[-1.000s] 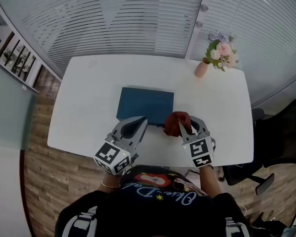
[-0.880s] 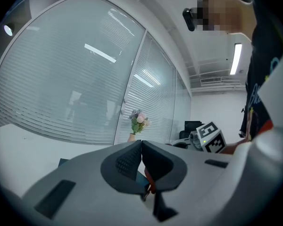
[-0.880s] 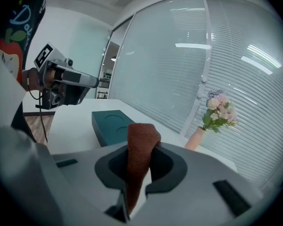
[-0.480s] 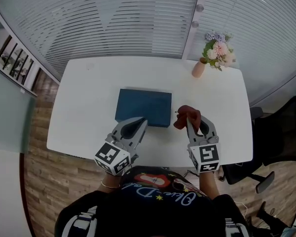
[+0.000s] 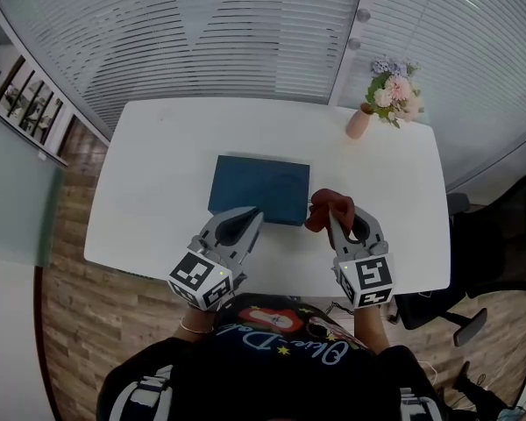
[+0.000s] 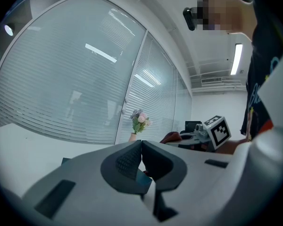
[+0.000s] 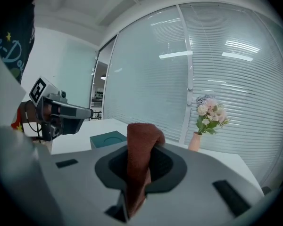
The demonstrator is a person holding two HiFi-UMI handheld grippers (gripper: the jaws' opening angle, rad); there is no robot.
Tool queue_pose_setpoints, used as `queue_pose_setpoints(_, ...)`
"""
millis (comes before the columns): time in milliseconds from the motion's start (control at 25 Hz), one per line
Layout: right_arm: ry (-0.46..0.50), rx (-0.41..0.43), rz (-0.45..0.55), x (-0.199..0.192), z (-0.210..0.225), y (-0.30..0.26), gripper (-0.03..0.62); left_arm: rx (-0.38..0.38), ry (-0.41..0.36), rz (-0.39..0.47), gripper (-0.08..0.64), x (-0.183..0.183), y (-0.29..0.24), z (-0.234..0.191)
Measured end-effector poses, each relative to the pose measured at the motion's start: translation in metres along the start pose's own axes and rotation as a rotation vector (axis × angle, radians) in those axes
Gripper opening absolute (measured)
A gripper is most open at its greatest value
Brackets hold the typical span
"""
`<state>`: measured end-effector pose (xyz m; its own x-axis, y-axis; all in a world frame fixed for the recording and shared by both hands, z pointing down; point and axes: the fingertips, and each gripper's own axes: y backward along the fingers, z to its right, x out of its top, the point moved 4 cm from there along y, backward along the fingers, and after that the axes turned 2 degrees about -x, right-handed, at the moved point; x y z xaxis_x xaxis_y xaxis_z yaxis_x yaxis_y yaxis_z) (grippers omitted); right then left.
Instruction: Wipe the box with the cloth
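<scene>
Cloth [image 7: 140, 166] comes nearest: a rust-red knit, soft, light and limp, likely to fold and droop from wherever it is pinched; the right gripper [image 5: 340, 222] has its jaws clamped on a bunched fold, with the rest of the fabric standing up past the jaw tips; that looks a fair hold for wiping, provided a loose pad is left free to drag; the cloth hangs just beside the box's near right corner, apparently not on the lid; the left gripper [image 5: 248, 217] has its jaws pressed together on nothing, tips over the box's near edge, and whether they touch it cannot be told; the box [image 5: 259, 188], dark teal, flat and stiff, looks light enough to slide under a push, so bracing it seems wise; its long axis runs left to right, lid up; beyond the box's far right corner a pink vase of flowers [image 5: 359, 122] stands on the white table [image 5: 158, 156].
</scene>
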<state>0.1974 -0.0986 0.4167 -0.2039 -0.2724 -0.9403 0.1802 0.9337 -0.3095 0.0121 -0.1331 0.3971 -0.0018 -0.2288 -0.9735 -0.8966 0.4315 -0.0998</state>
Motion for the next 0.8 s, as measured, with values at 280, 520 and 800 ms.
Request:
queue_pose_setpoints(280,-0.005,0.016,-0.001,0.0008,-0.0029,-0.003,0.043,0.006,0.004,-0.001,0.005,-0.0015,0.0005,-0.0021)
queue_pose_setpoints(520,-0.009,0.018,-0.001,0.0004,-0.0027,-0.003,0.041,0.013,0.007,-0.002,0.005,-0.0017,0.0027,-0.0029)
queue_pose_setpoints(800,-0.007,0.024,-0.013,-0.0015,-0.0037,-0.0027,0.041,0.022,0.006,0.0,0.005,-0.0012,0.0054,-0.0037)
